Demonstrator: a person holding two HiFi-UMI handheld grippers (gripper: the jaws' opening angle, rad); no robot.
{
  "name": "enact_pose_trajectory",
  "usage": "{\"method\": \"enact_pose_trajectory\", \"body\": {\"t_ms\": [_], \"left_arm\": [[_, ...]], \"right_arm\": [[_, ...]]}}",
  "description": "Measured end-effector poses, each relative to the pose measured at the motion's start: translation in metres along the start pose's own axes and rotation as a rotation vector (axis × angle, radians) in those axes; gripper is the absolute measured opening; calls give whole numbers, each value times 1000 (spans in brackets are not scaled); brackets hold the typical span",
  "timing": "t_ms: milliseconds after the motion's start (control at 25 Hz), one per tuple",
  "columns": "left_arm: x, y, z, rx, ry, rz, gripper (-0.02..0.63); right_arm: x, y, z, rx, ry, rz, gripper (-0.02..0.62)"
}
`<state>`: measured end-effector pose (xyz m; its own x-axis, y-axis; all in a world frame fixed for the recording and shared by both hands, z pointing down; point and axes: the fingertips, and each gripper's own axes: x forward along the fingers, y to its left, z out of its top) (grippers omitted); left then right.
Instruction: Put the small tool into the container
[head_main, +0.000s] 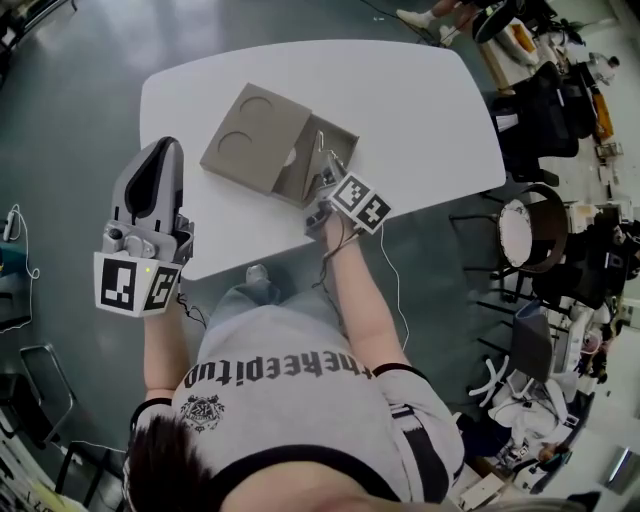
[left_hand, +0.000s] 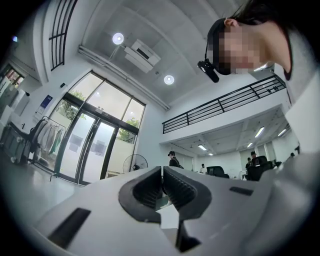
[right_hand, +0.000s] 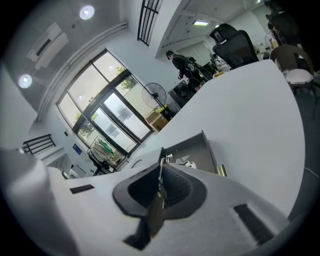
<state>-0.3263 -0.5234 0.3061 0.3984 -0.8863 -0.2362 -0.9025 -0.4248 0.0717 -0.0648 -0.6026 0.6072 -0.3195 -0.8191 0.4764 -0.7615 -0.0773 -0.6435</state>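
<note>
Metal piece (right_hand: 157, 200), thinly pinched in the right tool (right_hand: 161, 172) by the box (right_hand: 197, 150), could slip onto the worktop (right_hand: 250, 110); left tool (left_hand: 162, 187) pressed together, empty.

White table (head_main: 430, 110), grey floor (head_main: 70, 90); tall glazed doors (left_hand: 95, 145), round ceiling lights (left_hand: 118, 38), balcony railing (left_hand: 220, 105), pedestal fan (left_hand: 135, 163), black office chair (right_hand: 235, 44).

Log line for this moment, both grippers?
right gripper: shut on small tool, at open box | left gripper: shut, empty, tilted upward | placement: not done
</note>
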Motion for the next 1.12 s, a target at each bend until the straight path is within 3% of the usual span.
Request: {"method": "enact_pose_trajectory", "body": {"t_ms": [640, 1120], "left_arm": [[-2, 32, -11, -3, 36, 49, 14], [3, 19, -12, -12, 34, 32, 15]], "right_arm": [[33, -29, -23, 26, 89, -118, 18], [20, -21, -24, 4, 121, -64, 106]]}}
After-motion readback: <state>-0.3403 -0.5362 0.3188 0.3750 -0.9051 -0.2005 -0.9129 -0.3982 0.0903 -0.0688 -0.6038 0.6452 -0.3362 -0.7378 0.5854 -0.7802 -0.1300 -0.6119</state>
